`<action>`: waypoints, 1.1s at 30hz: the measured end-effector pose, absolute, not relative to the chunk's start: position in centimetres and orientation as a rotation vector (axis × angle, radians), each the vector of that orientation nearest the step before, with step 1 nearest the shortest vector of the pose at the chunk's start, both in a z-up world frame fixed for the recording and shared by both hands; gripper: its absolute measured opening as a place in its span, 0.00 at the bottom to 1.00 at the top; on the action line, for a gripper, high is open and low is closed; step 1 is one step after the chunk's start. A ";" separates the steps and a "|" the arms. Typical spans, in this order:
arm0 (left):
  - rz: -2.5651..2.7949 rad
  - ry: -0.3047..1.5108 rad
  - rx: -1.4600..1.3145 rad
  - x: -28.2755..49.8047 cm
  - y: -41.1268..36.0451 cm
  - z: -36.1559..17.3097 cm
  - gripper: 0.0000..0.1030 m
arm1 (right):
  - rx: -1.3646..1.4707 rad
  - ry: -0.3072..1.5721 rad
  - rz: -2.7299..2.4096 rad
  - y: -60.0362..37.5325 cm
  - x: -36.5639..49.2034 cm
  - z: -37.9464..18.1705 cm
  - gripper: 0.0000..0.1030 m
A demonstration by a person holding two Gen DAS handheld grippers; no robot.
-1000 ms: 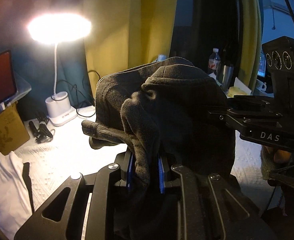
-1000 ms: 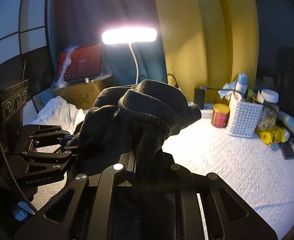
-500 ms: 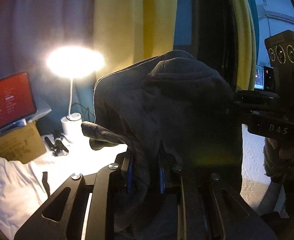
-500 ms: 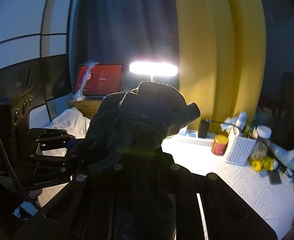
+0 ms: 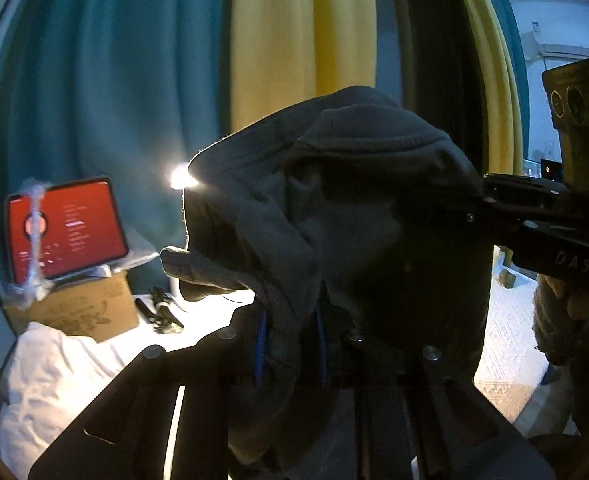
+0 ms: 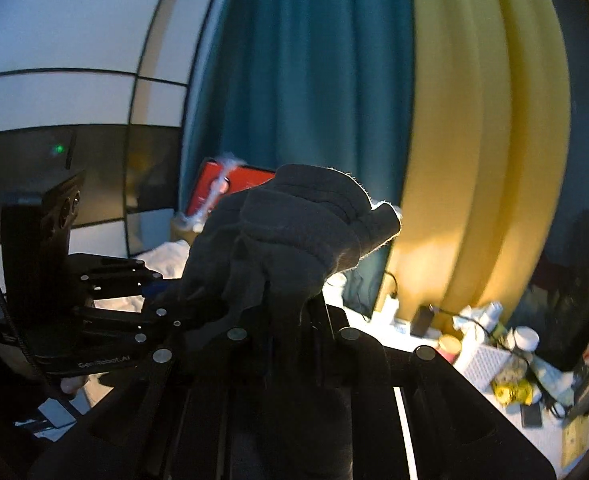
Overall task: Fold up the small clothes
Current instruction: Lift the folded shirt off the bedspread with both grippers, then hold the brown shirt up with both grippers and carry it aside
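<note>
Two curtains, a teal curtain (image 5: 106, 92) and a yellow curtain (image 6: 478, 140), hang in long soft folds behind everything. Before them the dark grey garment (image 5: 334, 208), thick, fleecy and bunched, with a ribbed hem, is held up off the white textured tablecloth (image 5: 506, 344) between both tools. The left gripper (image 5: 290, 344) is clamped on a fold of it at the blue pads; the right gripper (image 6: 282, 312) pinches another bunch, reaching in from the side. The cloth hides most of a glaring lamp (image 5: 178, 178). A red-screened tablet (image 5: 66, 232) leans on a cardboard box (image 5: 82, 308); a white basket (image 6: 482, 364) and jars crowd the far corner.
</note>
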State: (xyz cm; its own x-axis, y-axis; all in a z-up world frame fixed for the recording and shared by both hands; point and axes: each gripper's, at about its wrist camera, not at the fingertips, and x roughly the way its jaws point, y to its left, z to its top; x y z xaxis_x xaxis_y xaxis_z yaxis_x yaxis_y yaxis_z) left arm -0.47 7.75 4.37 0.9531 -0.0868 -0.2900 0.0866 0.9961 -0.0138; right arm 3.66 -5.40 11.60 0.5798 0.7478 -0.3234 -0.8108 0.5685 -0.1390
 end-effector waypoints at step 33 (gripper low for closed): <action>0.103 0.237 0.066 -9.3 15.4 7.9 0.17 | -0.242 0.137 1.185 0.3 -3.5 14.4 0.15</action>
